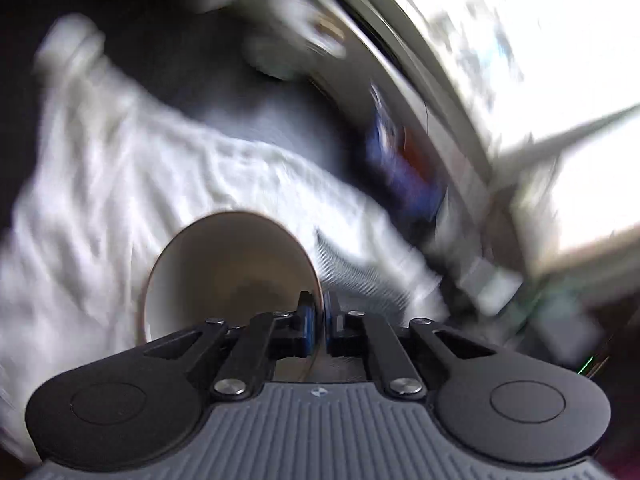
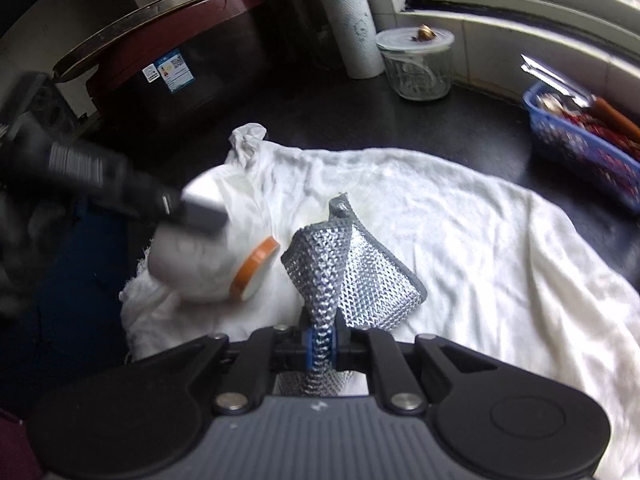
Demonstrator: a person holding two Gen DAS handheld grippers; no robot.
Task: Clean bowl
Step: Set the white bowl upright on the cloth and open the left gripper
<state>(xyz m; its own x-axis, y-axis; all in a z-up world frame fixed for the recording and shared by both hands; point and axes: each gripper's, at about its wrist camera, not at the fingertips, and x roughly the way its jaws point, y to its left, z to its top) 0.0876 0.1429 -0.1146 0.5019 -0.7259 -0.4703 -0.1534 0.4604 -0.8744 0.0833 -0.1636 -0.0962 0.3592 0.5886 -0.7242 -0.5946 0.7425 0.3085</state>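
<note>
1. Silver mesh, a scouring cloth (image 2: 354,276) edged in grey, is pinched between the blue pads of the right claw (image 2: 322,346); the jaws are pressed nearly together on a bunched strip of it, and the rest fans out ahead over the white towel (image 2: 460,216).
2. The left claw (image 1: 318,320) is closed tight on the rim of the bowl (image 1: 224,272), one pad inside the wall and one outside.
3. In the left wrist view the bowl is tipped on its side with its mouth toward the camera; the inside is pale cream and shaded toward the bottom.
4. In the right wrist view the bowl (image 2: 208,268) shows white outside with an orange band round its foot, held above the towel's left part, just left of the scouring cloth and apart from it. The left claw (image 2: 160,200) is motion-blurred there.
5. The towel lies spread on the dark table (image 2: 340,116). Beyond the towel stand a paper roll (image 2: 352,28) and a lidded glass jar (image 2: 416,64); a blue basket (image 2: 580,144) sits to the towel's right.
</note>
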